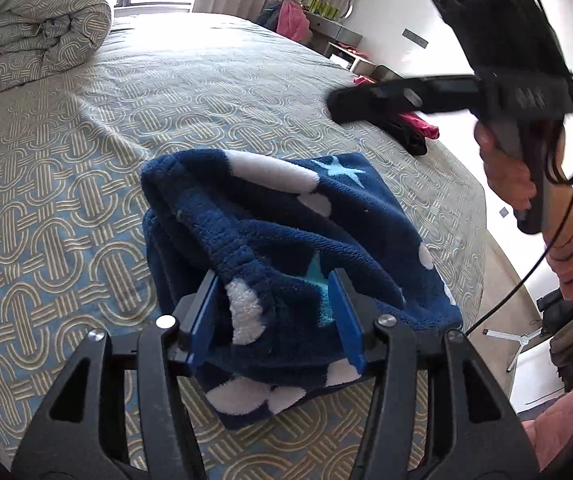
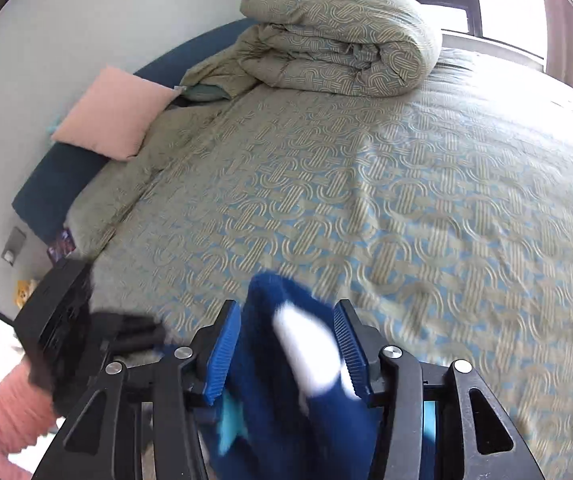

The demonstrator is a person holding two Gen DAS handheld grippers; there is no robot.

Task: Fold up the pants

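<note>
Pants (image 1: 286,232): navy fleece with white blobs and pale blue stars, bunched in a rough fold on the patterned bedspread (image 1: 86,200), near the bed's near edge.

Left gripper (image 1: 276,312): blue pads either side of a thick wad of the pants' near end; jaws part-spread around the fabric, pads touching it, so the cloth is pinched between them.

Right gripper (image 2: 286,354): seen blurred in the left wrist view, raised above the bed's right edge. In its own view navy cloth (image 2: 286,360) fills the gap between the blue pads; jaws spread; whether the pads actually grip it I cannot tell.

Rolled duvet (image 2: 338,36) at the far corner; pink cushion (image 2: 112,112) by the headboard (image 2: 58,184).
</note>
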